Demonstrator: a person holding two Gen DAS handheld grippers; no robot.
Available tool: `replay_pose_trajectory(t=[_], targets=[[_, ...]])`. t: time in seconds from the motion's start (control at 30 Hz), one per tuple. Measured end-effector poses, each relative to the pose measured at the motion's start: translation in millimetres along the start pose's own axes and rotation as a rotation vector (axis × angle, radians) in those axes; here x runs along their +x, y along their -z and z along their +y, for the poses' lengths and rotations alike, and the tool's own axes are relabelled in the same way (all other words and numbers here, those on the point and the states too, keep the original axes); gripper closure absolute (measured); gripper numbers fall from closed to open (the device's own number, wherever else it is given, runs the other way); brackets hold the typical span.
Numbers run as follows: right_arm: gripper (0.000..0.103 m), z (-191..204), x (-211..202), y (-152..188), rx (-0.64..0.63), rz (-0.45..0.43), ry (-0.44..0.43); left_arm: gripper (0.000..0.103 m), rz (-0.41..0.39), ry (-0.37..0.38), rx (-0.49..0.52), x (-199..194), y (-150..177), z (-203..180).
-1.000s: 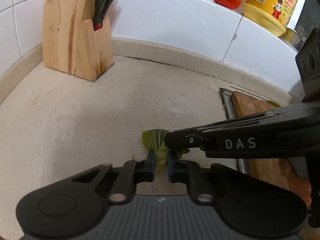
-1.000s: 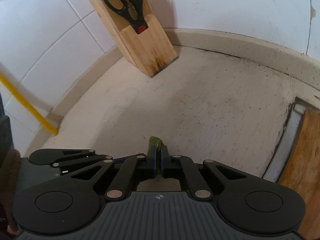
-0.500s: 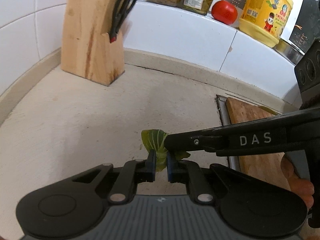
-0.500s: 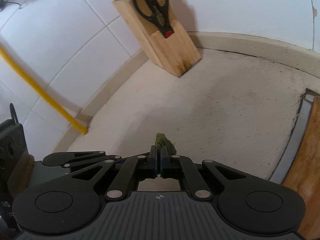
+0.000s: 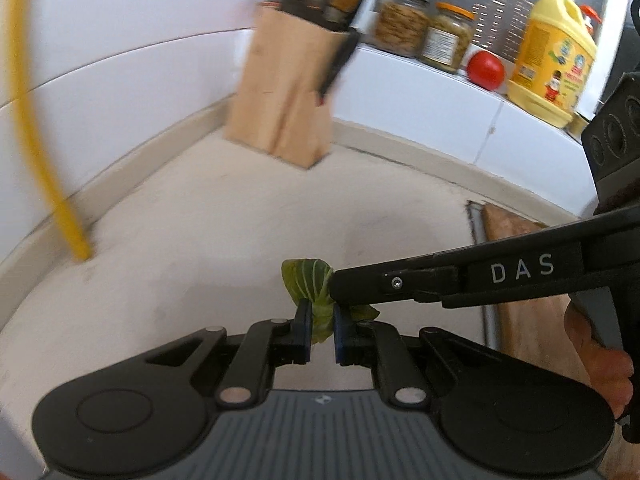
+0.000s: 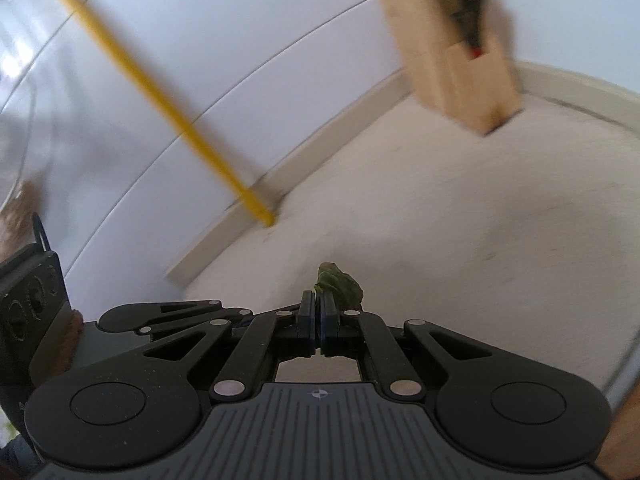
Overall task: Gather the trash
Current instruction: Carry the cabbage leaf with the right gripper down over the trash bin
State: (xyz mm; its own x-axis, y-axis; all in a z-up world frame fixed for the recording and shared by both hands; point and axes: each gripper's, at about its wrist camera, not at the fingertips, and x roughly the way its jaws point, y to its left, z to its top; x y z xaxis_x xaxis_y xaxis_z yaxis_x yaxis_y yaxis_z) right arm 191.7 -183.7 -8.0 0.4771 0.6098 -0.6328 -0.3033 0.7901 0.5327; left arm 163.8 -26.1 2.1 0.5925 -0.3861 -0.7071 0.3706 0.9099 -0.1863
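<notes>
Both tools grip the same scrap of green leaf (image 5: 311,293) above the pale tabletop (image 5: 224,216). In the left wrist view the left tool (image 5: 319,330) sits at the lower centre of the frame, its two blue pads pinching the lower part of the leaf, which stands up between them with its veined blade fanned out above. The right tool (image 5: 340,286) reaches in from the right edge of that frame as a long black arm lettered "DAS", its tip clamped on the leaf's right side, just above the left tool's pads. A hand (image 5: 600,356) holds its grip at the lower right.

In the right wrist view the right tool (image 6: 319,308) has its pads pressed nearly together on a thin edge of the leaf (image 6: 338,284), which pokes up and to the right of them at the lower centre.

A wooden knife block (image 5: 288,92) stands on the tabletop against the white tiled wall at upper centre, blurred. A yellow rod (image 5: 36,148) slants down the left side. On a ledge at the upper right stand two jars (image 5: 424,36), a tomato (image 5: 485,70) and a yellow bottle (image 5: 554,60). A wooden board (image 5: 516,240) lies at the right.
</notes>
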Motion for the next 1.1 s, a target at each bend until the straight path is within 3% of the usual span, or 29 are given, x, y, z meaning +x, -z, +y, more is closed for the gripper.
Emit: replay_pose_trajectory(t=[0.37,0.63,0.8,0.97,1.1], targets=[[0.099,110,66,40,-0.147,0.179,-0.204,0.095,-0.019,-0.206,-0.192,-94,80,80],[0.099,171,103,78,-0.214,0.287,-0.287,0.095,-0.007,-0.307,-0.296,-139,135,119],[0.098,196,129,102,-0.237,0.341,-0.286,0.095,0.023,-0.359,-0.359,-143,161,142],[0.08,206,150,124,-0.25,0.362,-0.224,0.095,0.075,-0.433,-0.397,-129,179,167],[0.069,199,161,131,-0.248,0.352,-0.158,0.091,0.113,-0.443,-0.439,-120,189,182]])
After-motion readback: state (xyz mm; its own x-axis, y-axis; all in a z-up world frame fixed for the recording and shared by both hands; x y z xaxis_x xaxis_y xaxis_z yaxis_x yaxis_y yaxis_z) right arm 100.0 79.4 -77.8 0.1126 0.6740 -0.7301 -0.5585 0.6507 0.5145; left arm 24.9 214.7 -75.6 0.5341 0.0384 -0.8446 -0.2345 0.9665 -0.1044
